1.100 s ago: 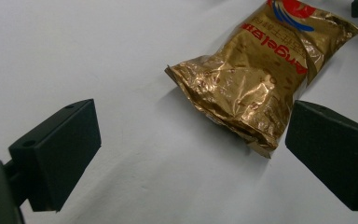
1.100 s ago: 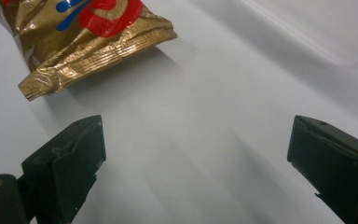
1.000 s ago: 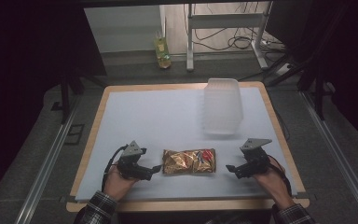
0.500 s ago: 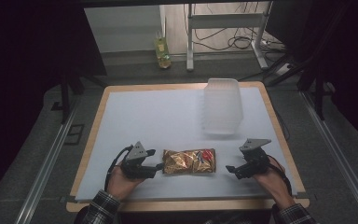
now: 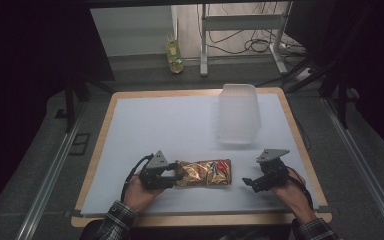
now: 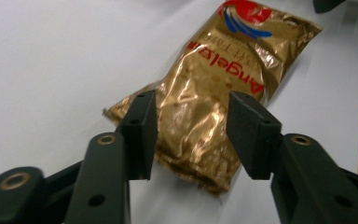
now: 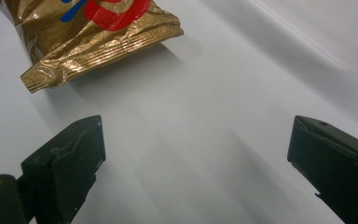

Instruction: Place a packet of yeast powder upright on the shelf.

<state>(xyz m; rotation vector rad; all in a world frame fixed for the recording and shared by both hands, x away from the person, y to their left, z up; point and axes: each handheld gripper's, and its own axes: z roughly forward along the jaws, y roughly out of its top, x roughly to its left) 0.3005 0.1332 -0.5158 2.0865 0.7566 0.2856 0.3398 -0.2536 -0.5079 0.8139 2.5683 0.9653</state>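
A gold foil snack bag (image 5: 202,172) with red and blue print lies flat near the table's front edge. My left gripper (image 5: 175,176) is at the bag's left end. In the left gripper view its jaws have just been closing, and the black pads (image 6: 140,126) now squeeze the creased end of the bag (image 6: 200,93) between them at my left gripper (image 6: 191,133). My right gripper (image 5: 247,182) rests a short way right of the bag, open. In the right gripper view, the bag's sealed end (image 7: 98,42) lies ahead of my right gripper (image 7: 196,154), apart from it.
A clear plastic container (image 5: 237,120) lies at the back right of the white-covered table (image 5: 155,125). A wooden rim (image 5: 300,150) frames the cover. A yellowish bottle (image 5: 174,55) and cables sit on the floor beyond the table.
My left gripper has slid right onto the bag's left end and its jaws have narrowed around it. The right gripper has stayed where it was.
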